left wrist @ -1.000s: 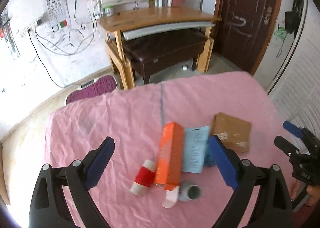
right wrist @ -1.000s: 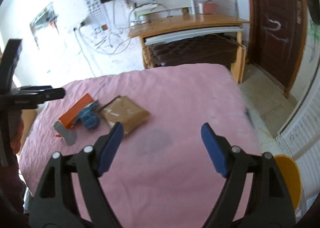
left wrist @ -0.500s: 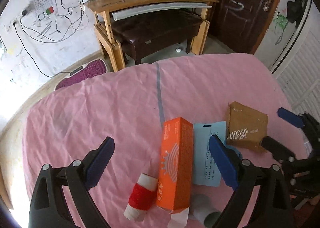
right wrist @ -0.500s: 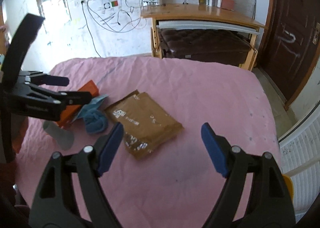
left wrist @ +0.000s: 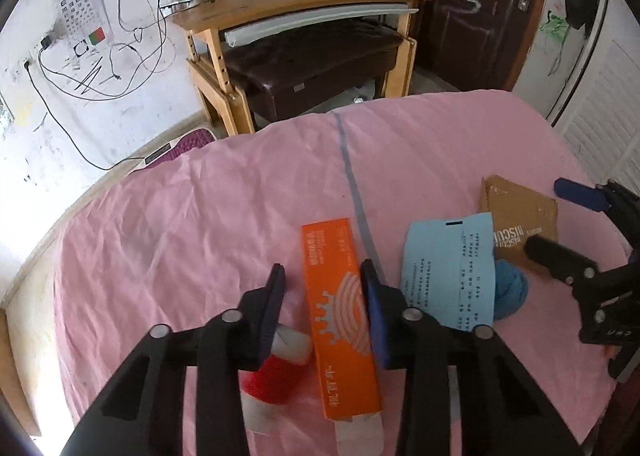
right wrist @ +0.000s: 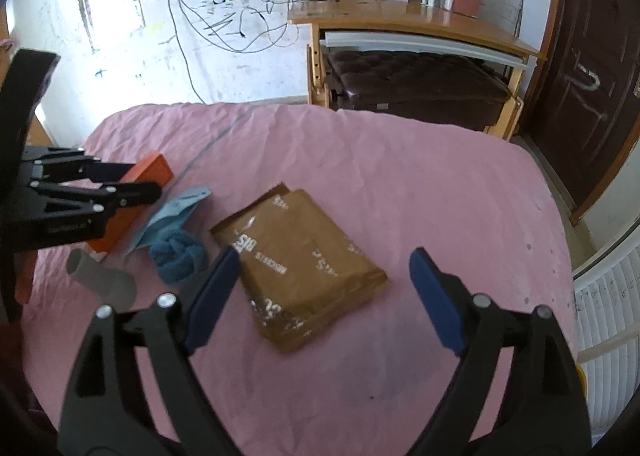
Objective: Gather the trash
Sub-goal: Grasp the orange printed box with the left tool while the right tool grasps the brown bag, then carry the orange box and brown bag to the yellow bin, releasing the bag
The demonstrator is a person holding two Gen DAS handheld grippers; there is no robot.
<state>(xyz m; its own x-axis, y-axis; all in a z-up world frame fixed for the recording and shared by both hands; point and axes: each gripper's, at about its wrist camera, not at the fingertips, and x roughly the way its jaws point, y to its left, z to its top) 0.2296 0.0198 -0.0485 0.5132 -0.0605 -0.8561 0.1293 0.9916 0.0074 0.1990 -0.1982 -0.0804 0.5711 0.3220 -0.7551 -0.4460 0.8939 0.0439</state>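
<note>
An orange carton (left wrist: 340, 316) lies on the pink cloth (left wrist: 200, 236). My left gripper (left wrist: 322, 280) straddles it and its jaws are closing. The right pad touches the carton's edge, while a strip of cloth still shows beside the left pad. Around the carton lie a red-and-white roll (left wrist: 276, 372), a light blue leaflet (left wrist: 448, 268), a blue wad (left wrist: 510, 292) and a grey tube (right wrist: 100, 280). My right gripper (right wrist: 322, 260) hovers over the brown biscuit packet (right wrist: 304, 260), jaws opening, pads clear of both its sides.
The pink cloth's far edge drops to the floor in front of a wooden desk (left wrist: 304, 0) with a dark bench (left wrist: 320, 56) under it. A dark door (left wrist: 480, 8) stands at the back right. White slatted panels (right wrist: 608, 296) run along the right edge.
My left gripper sank onto the orange carton and its jaws narrowed sharply around it. My right gripper moved in over the brown packet and its jaws widened a little.
</note>
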